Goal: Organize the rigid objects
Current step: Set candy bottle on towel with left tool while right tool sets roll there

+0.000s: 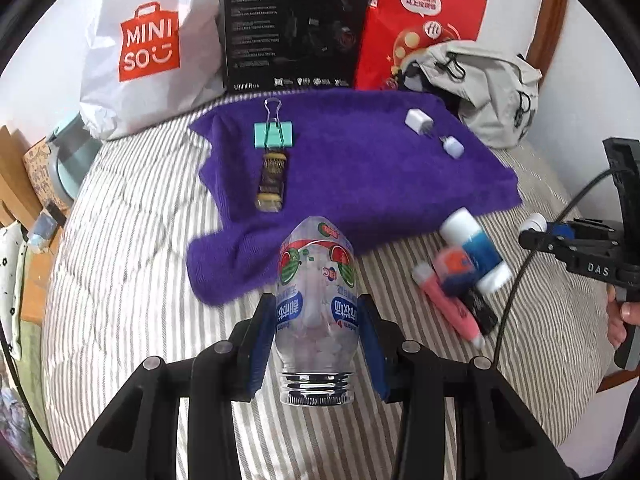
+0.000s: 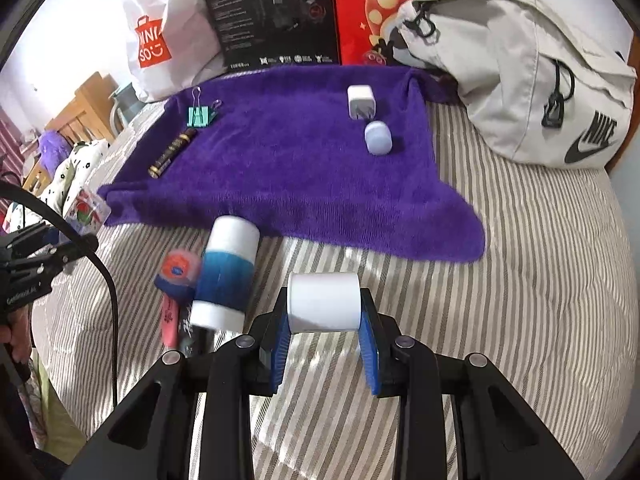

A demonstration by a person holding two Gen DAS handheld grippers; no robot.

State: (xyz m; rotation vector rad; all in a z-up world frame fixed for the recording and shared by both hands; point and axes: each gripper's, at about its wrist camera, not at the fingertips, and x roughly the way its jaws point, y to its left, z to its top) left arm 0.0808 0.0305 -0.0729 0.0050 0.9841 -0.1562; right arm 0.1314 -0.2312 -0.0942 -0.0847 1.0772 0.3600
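Note:
My left gripper (image 1: 316,308) is shut on a clear plastic bottle (image 1: 316,268), open mouth toward the camera, held above the striped bedcover at the near edge of a purple towel (image 1: 360,168). My right gripper (image 2: 324,300) is shut on a white cylinder (image 2: 324,302) just short of the towel (image 2: 280,168). On the towel lie a teal binder clip (image 1: 274,134), a dark gold-ended tube (image 1: 272,184), a white charger (image 2: 361,102) and a small lavender case (image 2: 378,138). Between the grippers lie a blue-and-white bottle (image 2: 226,276), an orange-blue item (image 2: 178,274) and a pink tube (image 2: 170,320).
A white Miniso bag (image 1: 148,40), a black box (image 1: 292,28) and a red bag (image 1: 424,20) stand along the wall behind the towel. A grey Nike backpack (image 2: 520,80) lies at the back right. Wooden furniture (image 1: 24,184) borders the bed's left side.

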